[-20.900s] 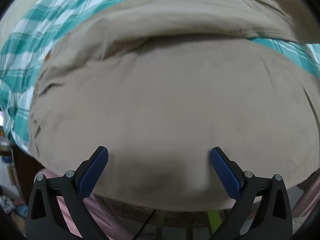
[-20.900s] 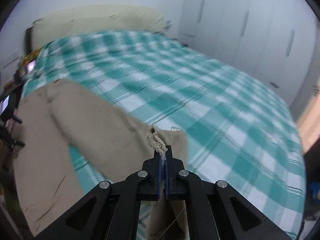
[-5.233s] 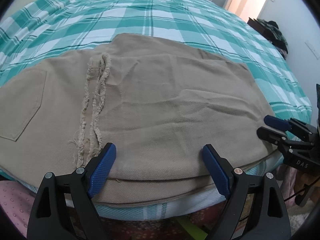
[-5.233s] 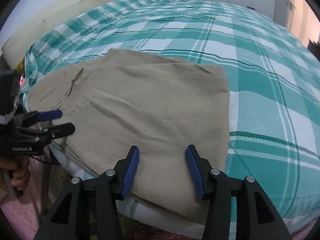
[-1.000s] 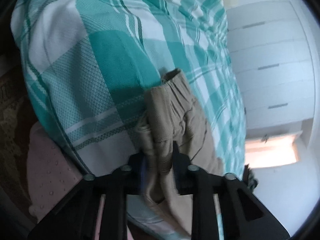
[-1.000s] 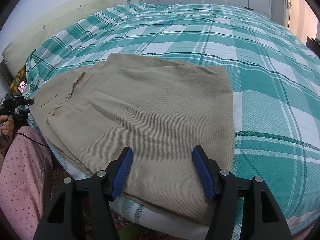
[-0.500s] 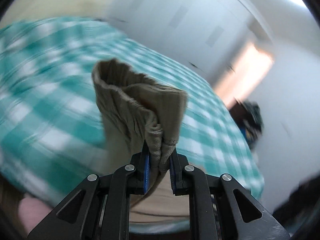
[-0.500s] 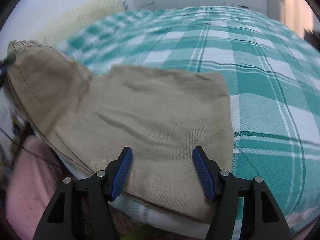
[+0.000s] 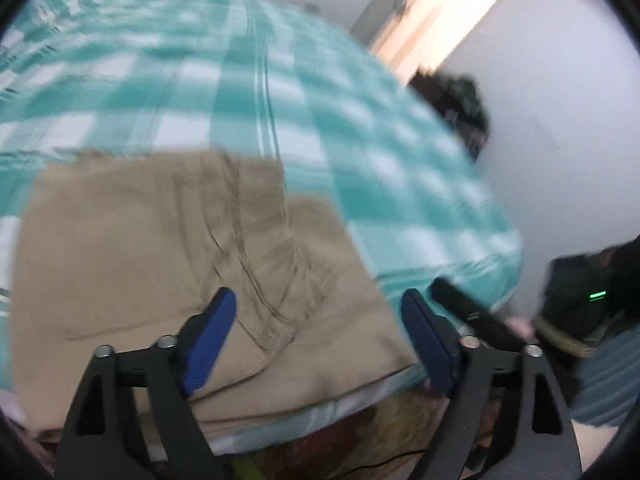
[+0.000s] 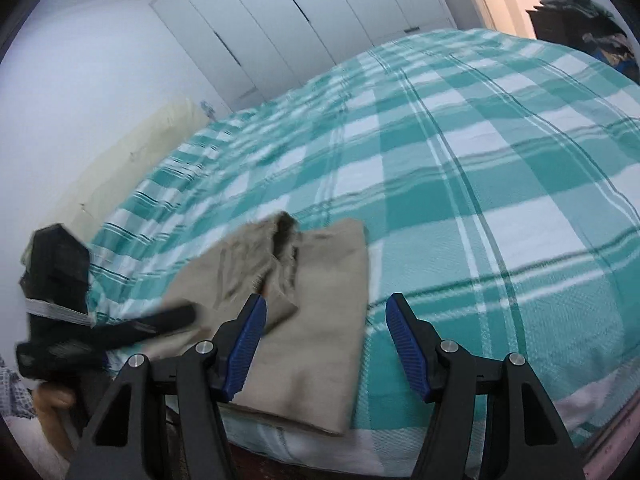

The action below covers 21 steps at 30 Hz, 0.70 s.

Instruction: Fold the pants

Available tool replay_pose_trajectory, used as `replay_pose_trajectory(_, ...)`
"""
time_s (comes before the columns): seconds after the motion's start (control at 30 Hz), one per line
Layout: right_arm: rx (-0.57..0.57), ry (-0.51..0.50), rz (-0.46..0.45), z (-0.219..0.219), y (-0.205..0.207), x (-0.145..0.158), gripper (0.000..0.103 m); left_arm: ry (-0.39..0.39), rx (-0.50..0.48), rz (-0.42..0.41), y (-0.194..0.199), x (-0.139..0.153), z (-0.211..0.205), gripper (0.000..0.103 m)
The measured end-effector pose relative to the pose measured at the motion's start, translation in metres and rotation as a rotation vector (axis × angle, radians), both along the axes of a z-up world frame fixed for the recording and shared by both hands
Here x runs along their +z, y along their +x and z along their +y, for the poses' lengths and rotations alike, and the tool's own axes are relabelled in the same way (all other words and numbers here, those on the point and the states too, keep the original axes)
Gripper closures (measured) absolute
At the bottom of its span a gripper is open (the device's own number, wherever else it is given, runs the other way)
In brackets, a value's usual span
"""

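The left gripper [image 9: 316, 336] has just let go of the waistband it carried across: its jaws are opening, nothing between them. The khaki pants [image 9: 160, 264] lie folded over on the checked bed [image 10: 500, 184], just ahead of them. The right gripper [image 10: 324, 336] hovers, jaws half-spread and empty. The fold looks nearly complete.

The pants [image 10: 304, 312] are laid folded on the near edge of the bed [image 10: 500, 184], toward its left side in the right wrist view. A pillow [image 10: 132, 160] is set at the bed's far left, against the wall. Cupboards [image 10: 304, 20] stand behind the bed. A heap of clothes [image 10: 580, 12] is seen beyond the bed's far right corner.
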State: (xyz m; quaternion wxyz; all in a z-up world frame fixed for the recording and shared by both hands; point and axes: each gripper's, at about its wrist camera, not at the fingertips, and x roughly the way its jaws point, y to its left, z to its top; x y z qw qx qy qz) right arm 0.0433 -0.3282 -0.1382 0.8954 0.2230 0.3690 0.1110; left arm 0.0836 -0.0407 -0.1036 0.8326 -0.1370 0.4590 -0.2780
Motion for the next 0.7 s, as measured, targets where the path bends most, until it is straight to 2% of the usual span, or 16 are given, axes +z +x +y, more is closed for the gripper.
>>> replay_pose_trajectory(0.07,0.050,0.064,-0.029,0.005,0.005,0.007,0.040,-0.026,0.051,-0.060,-0.012,0.020,0.041,0.014)
replay_pose_trajectory(0.13,0.154,0.184,-0.002,0.017,0.018,0.006,0.040,0.021,0.146,-0.094,-0.011,0.026,0.071,0.014)
replay_pose_trajectory(0.2,0.243,0.241,0.095,0.037,0.031,-0.002,0.043,0.079,0.251,-0.116,-0.014,0.020,0.103,0.014)
replay_pose_trajectory(0.27,0.306,0.245,0.195,0.062,0.043,-0.015,0.047,0.142,0.336,-0.114,-0.019,0.006,0.128,0.015)
replay_pose_trajectory(0.37,0.298,0.242,0.259,0.079,0.052,-0.029,0.053,0.164,0.427,-0.075,-0.029,-0.022,0.156,0.017)
replay_pose_trajectory(0.43,0.273,0.255,0.272,0.083,0.057,-0.033,0.060,0.154,0.443,-0.036,-0.034,-0.039,0.163,0.020)
replay_pose_trajectory(0.5,0.239,0.266,0.284,0.083,0.062,-0.033,0.070,0.157,0.437,-0.034,-0.030,-0.042,0.164,0.023)
replay_pose_trajectory(0.67,0.176,0.284,0.349,0.081,0.074,-0.046,0.071,0.185,0.389,-0.091,-0.027,-0.036,0.153,0.023)
replay_pose_trajectory(0.7,0.165,0.295,0.358,0.081,0.076,-0.049,0.083,0.189,0.375,-0.093,-0.028,-0.036,0.150,0.023)
